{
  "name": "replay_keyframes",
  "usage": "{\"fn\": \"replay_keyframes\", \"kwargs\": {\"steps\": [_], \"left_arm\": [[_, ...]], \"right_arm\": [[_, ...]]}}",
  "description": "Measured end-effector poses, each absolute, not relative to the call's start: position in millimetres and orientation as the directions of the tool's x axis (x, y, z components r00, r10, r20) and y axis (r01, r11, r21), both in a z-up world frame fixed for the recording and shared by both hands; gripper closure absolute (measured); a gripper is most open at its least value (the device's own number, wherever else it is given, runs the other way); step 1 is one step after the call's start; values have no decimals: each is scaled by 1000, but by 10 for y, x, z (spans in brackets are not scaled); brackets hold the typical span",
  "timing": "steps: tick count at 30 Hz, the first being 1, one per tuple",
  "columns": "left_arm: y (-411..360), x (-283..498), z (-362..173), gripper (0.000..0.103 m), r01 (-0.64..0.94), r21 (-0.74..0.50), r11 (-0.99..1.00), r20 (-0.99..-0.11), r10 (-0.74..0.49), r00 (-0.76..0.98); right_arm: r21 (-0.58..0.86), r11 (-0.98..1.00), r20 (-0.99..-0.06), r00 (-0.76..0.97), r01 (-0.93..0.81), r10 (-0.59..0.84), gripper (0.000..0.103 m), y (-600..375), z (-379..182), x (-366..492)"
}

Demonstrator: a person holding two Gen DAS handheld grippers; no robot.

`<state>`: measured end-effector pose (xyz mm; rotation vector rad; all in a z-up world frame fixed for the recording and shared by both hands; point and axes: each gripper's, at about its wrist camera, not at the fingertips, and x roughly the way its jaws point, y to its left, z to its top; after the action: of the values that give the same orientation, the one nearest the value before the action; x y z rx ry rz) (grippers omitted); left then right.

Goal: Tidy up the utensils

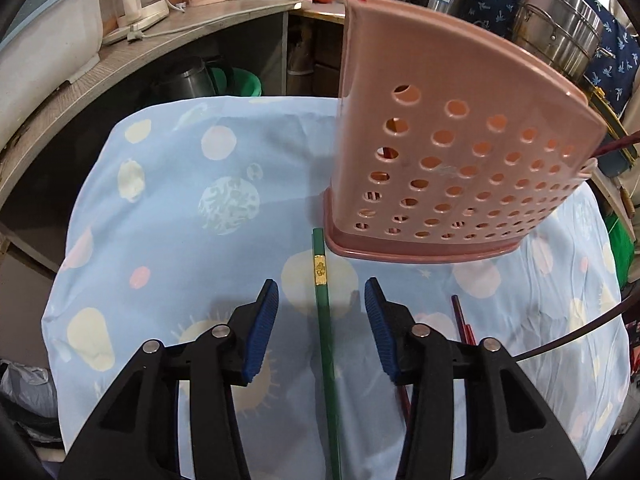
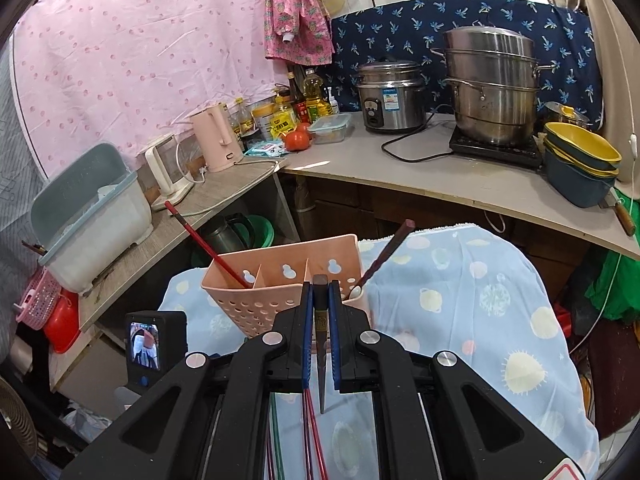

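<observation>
A green chopstick (image 1: 326,344) with a gold band lies on the blue planet-print cloth (image 1: 180,208). My left gripper (image 1: 322,284) stands open around it, and the blue pads do not touch it. Dark red chopsticks (image 1: 462,320) lie just right of it. The pink perforated holder (image 1: 460,152) stands close ahead on the right. My right gripper (image 2: 320,286) is shut on a dark chopstick (image 2: 321,360), held just short of the holder (image 2: 240,308). A red chopstick (image 2: 208,248) leans in its left compartment, and a maroon chopstick (image 2: 386,252) leans in its right one.
A curved counter (image 2: 400,168) behind the table carries a rice cooker (image 2: 390,96), a stacked steamer pot (image 2: 492,92), a pink kettle (image 2: 216,140), a tomato (image 2: 298,140) and stacked bowls (image 2: 580,164). A grey-blue bin (image 2: 92,216) sits on the left shelf.
</observation>
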<state>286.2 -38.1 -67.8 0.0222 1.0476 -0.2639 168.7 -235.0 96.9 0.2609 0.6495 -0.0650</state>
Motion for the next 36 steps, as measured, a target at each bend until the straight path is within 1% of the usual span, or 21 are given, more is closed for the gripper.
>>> {"fn": "replay_keyframes", "kwargs": {"steps": [1, 2, 3, 4, 5, 6, 8, 11, 18, 23, 31, 36], "left_arm": [[-391, 2886, -699, 65, 228, -112, 967, -860, -209, 465], [-407, 2916, -726, 69, 232, -116, 966, -863, -213, 457], [-423, 2938, -747, 72, 233, -117, 965, -866, -214, 452], [-438, 2960, -768, 73, 235, -120, 964, -868, -217, 446], [-450, 2976, -790, 76, 236, -123, 964, -870, -219, 441], [-466, 2989, -811, 83, 236, -125, 964, -872, -220, 437], [-485, 3008, -850, 89, 234, -128, 964, -877, -220, 428], [-481, 3014, -891, 94, 228, -113, 967, -877, -205, 434], [-448, 2919, -828, 95, 225, -130, 966, -869, -220, 444], [-398, 2758, -593, 95, 227, -137, 964, -849, -232, 475], [-243, 2455, 53, 95, 238, -160, 958, -787, -269, 555], [-158, 2289, 630, 96, 248, -171, 954, -726, -292, 622]], "right_arm": [[221, 965, -607, 795, 140, 24, 96, -2351, 958, 1717], [218, 966, -606, 795, 140, 22, 96, -2345, 946, 1746], [213, 967, -605, 796, 140, 18, 96, -2341, 942, 1768], [213, 967, -605, 796, 140, 18, 96, -2347, 940, 1783], [216, 966, -606, 796, 140, 20, 96, -2356, 937, 1804], [217, 966, -607, 794, 141, 20, 96, -2367, 935, 1821], [218, 966, -608, 794, 142, 21, 96, -2386, 929, 1845], [219, 966, -608, 794, 141, 21, 96, -2388, 926, 1849], [225, 965, -605, 795, 138, 27, 96, -2358, 941, 1837], [235, 963, -596, 802, 133, 35, 96, -2333, 1003, 1746], [225, 967, -554, 832, 119, 27, 96, -2325, 1265, 1574], [222, 970, -527, 849, 103, 30, 96, -2350, 1469, 1530]]}}
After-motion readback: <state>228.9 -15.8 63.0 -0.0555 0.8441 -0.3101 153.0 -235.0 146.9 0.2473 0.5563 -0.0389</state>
